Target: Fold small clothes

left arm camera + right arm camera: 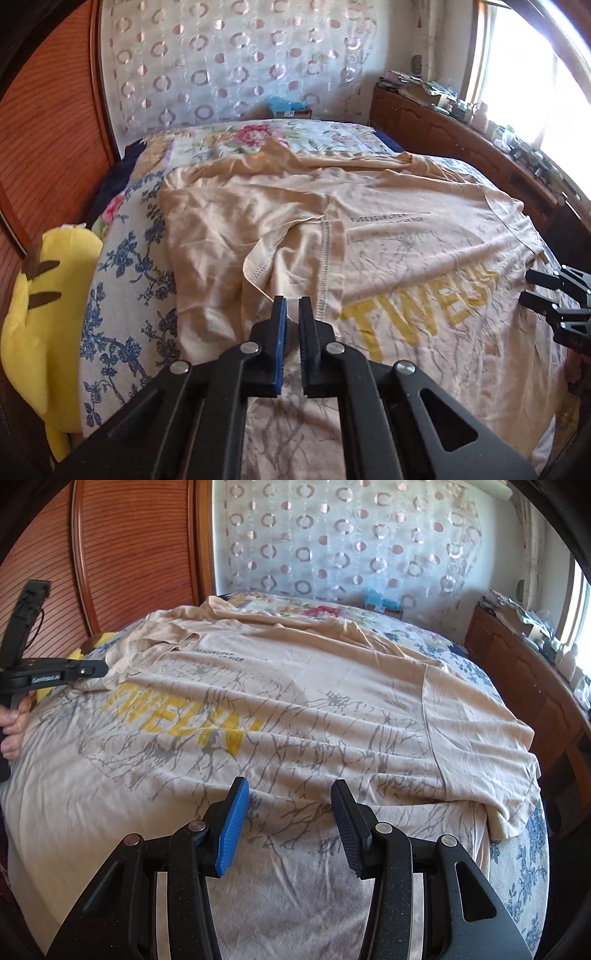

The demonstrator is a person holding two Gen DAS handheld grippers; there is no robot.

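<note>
Fabric hides most of the bed: my beige T-shirt (295, 709) lies spread across the floral quilt (125, 280), soft and creased, with yellow lettering and a grey branch print. Its near hem is cut off below both cameras. My left gripper (292, 314) is pinched nearly shut at 6 o'clock on a fold of the sleeve beside the stitched seam. My right gripper (290, 801) stands half open over the cloth, gripping nothing. At 9 o'clock a yellow plush toy (40, 314) is partly out of frame.

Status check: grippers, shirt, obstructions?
Left gripper shut at the folded sleeve. Right gripper open, empty. Beige T-shirt spread on the bed. Nothing blocking.
</note>
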